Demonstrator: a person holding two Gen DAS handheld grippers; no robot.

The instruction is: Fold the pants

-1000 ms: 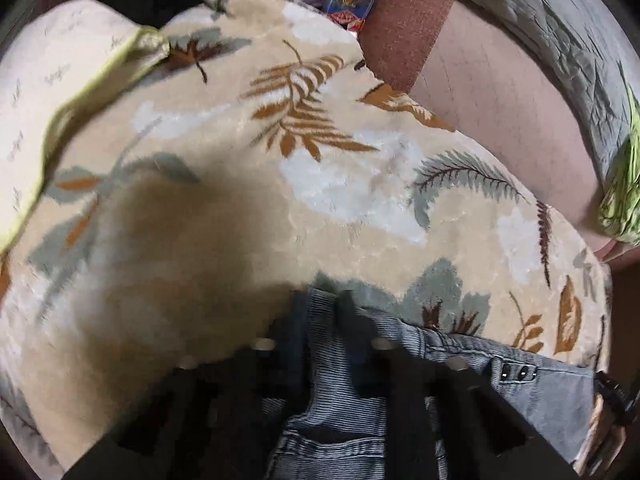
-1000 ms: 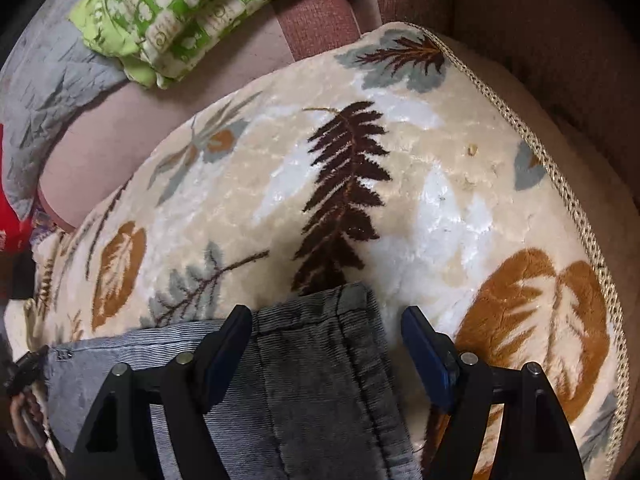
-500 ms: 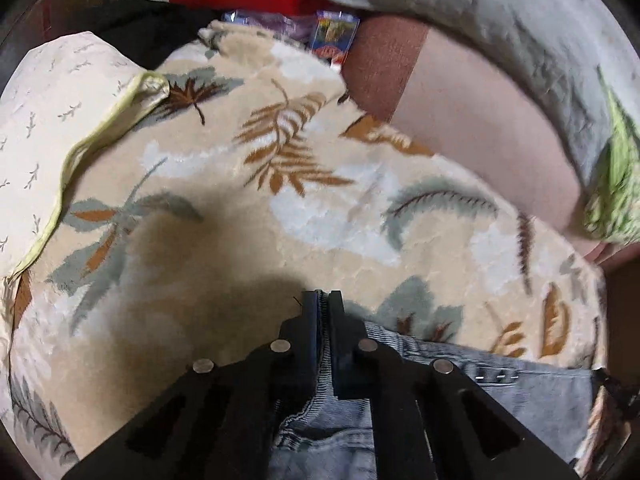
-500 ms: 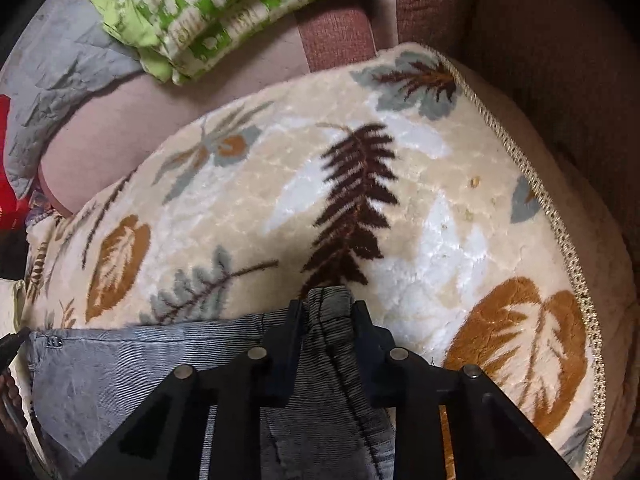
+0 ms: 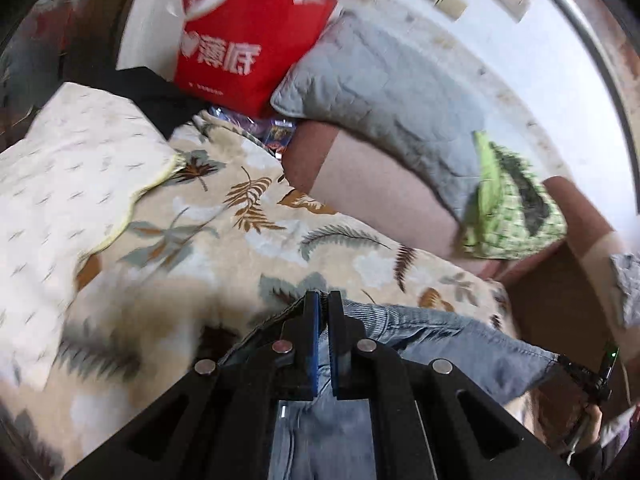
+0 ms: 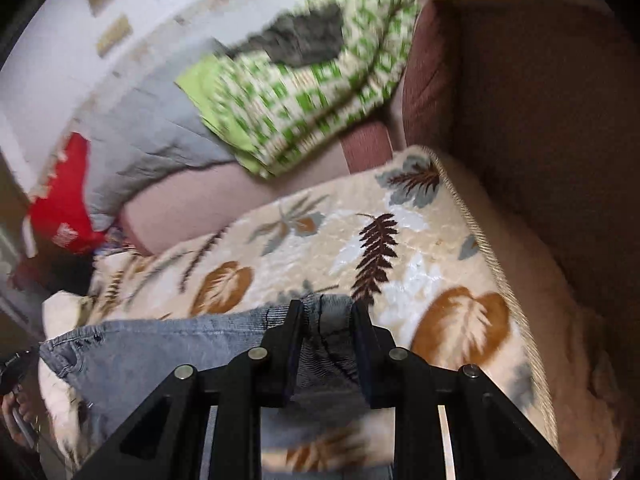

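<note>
Grey-blue denim pants (image 5: pixel 432 340) hang lifted over a cream blanket with a leaf print (image 5: pixel 224 232). My left gripper (image 5: pixel 323 300) is shut on the pants' edge near the fly, with the cloth pinched between its blue pads. In the right wrist view the pants (image 6: pixel 168 344) stretch away to the left, and my right gripper (image 6: pixel 325 310) is shut on a bunched fold at their other end. The leaf blanket (image 6: pixel 400 248) lies below. The stretch of pants under both grippers is hidden.
A red bag (image 5: pixel 248 40), a grey quilted pillow (image 5: pixel 384 96) and a green patterned cloth (image 5: pixel 508 212) sit along the sofa back. A pale quilt (image 5: pixel 68 176) lies at left. The brown sofa arm (image 6: pixel 540 120) rises at right. A hand (image 6: pixel 16 412) shows at the left edge.
Both grippers closed on the pants, the right one from wide open, then rose from the blanket with the cloth. The views now reach the wall and sofa back.
</note>
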